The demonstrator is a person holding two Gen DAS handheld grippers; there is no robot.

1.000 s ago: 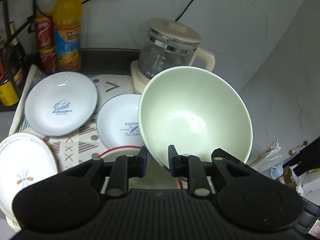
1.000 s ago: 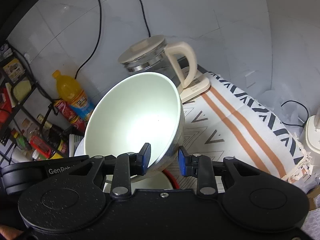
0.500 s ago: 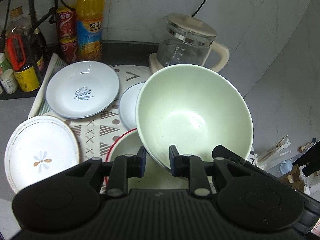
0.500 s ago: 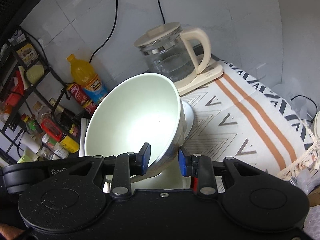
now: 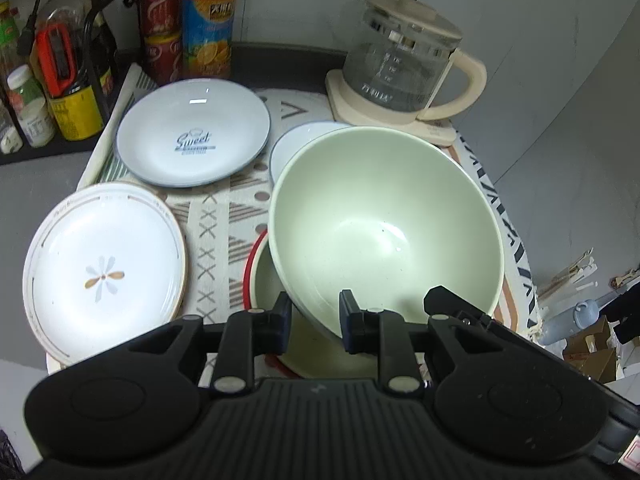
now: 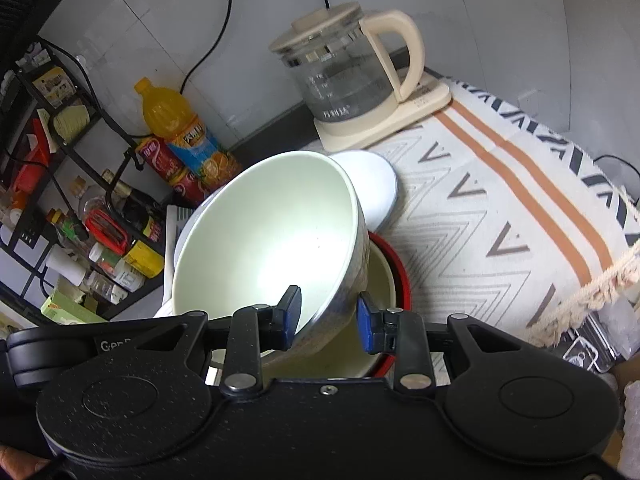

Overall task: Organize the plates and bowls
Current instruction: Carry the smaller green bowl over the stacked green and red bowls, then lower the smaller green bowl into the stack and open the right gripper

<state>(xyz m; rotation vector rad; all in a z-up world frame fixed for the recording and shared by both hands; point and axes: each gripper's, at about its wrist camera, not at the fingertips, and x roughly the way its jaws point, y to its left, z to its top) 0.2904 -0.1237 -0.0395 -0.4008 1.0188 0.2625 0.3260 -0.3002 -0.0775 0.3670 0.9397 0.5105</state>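
Observation:
Both grippers hold one large pale green bowl (image 5: 384, 224), tilted, by its near rim. My left gripper (image 5: 314, 320) is shut on the rim, and my right gripper (image 6: 328, 316) is shut on the same green bowl (image 6: 268, 236). Just below it sits a red-rimmed cream bowl (image 5: 264, 292), which also shows in the right wrist view (image 6: 394, 276). A small white plate (image 5: 292, 148) lies behind. A "Sweet" plate (image 5: 192, 136) and a flower plate (image 5: 100, 268) lie to the left on the patterned cloth (image 5: 224, 208).
A glass kettle (image 5: 400, 60) on its cream base stands at the back right. An orange juice bottle (image 5: 206, 20), red cans (image 5: 162, 12) and a rack of jars (image 5: 44, 80) line the back left. The cloth's fringed edge (image 6: 592, 280) hangs at the right.
Both grippers have lowered the green bowl toward the red-rimmed bowl. The views have tipped downward, so more of the plates and cloth shows.

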